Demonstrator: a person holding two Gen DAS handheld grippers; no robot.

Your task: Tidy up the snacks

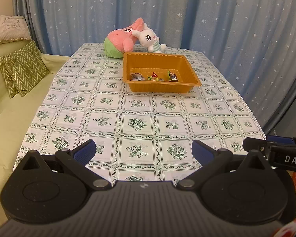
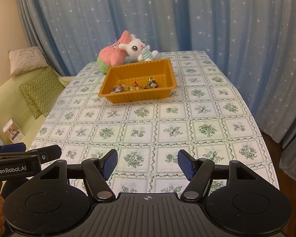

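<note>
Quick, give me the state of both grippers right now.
Left gripper: jaws open, holding nothing, above the table.
Right gripper: jaws open, holding nothing.

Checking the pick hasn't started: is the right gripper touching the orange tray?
Apart. The right wrist view shows the right gripper open, with bare tablecloth before the orange tray.

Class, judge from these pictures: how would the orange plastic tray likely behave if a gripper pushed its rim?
The orange tray looks thin-walled, so probably light and slides easily. Its ribbed rim may flex. The few wrapped candies inside add little weight.
</note>
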